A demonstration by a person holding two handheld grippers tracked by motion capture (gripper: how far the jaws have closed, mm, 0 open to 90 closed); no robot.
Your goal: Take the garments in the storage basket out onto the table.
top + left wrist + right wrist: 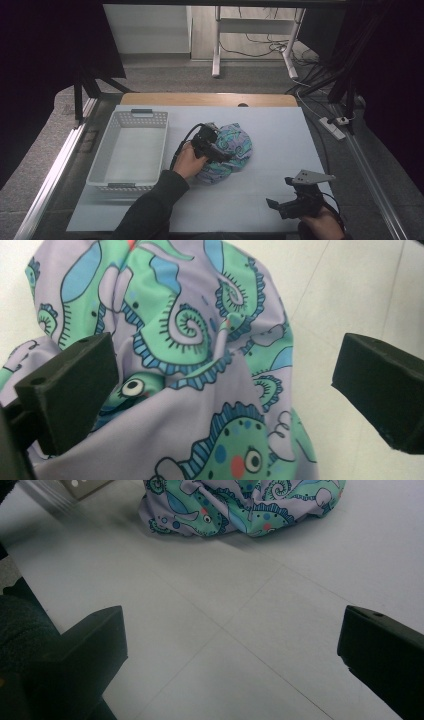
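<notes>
In the high view, the patterned cloth lay bunched in a heap on the white worktop, just beside the right wall of the white basket. The basket held nothing, so it was probably the place where the cloth should go. The left claw was over the near-left part of the heap, which is a sensible place to take hold before a short carry to the basket. The right claw waited well apart from the cloth, near the front edge of the worktop; it seemed to be kept out of the way.

In the left gripper view, the left claw's jaws stood wide apart. The cloth, lilac with green seahorses, rose between them and reached the left jaw, but nothing was gripped yet. I judge that a closing of the jaws was the next need.

In the right gripper view, the right claw's jaws were also apart, with bare worktop between them. The cloth lay far ahead of them.
</notes>
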